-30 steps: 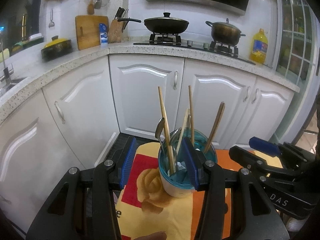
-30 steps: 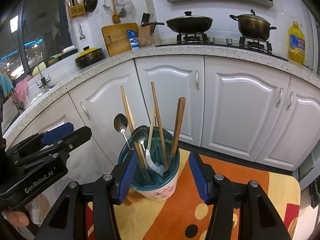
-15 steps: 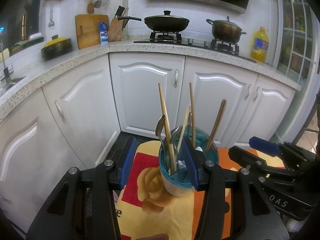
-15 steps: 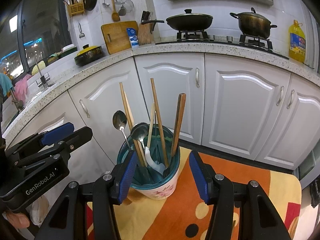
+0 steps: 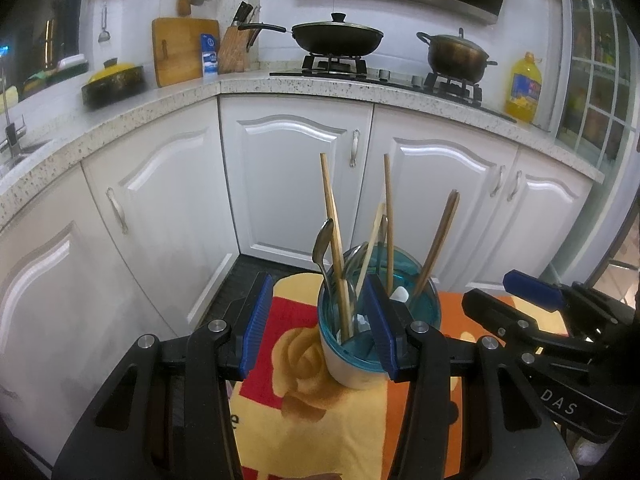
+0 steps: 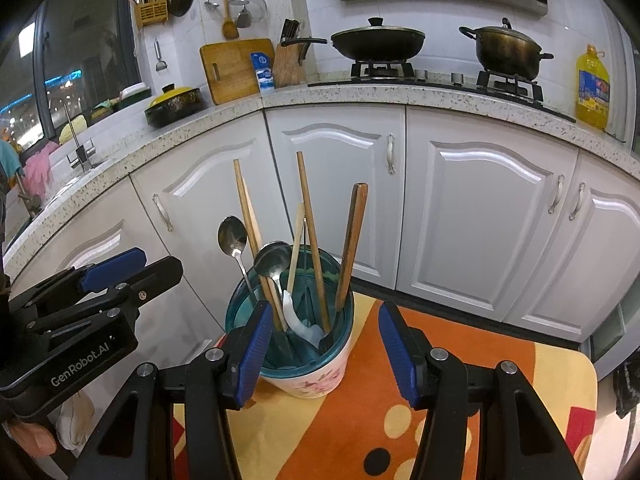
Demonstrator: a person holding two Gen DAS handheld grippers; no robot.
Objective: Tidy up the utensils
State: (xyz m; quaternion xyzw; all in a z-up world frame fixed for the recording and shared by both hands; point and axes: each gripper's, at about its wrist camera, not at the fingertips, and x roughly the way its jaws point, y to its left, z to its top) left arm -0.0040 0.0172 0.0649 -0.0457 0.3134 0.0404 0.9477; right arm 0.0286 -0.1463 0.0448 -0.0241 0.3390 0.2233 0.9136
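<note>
Utensils [image 6: 304, 236] stood upright in teal-rimmed holder [image 6: 308, 376] on cloth-covered table [image 6: 500, 376]; L gripper [image 5: 320, 328] & R gripper [image 6: 320, 348] both released, gripping nothing.

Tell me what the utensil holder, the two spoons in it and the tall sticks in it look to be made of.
Utensil holder: glossy white with a pink floral print, probably ceramic or plastic; its teal see-through insert looks plastic.
Two spoons: polished metal, with mirror-like bowls that catch the light, likely stainless steel.
Tall sticks: matte tan, probably wood or bamboo. The darker flat handle looks like stained wood.
</note>
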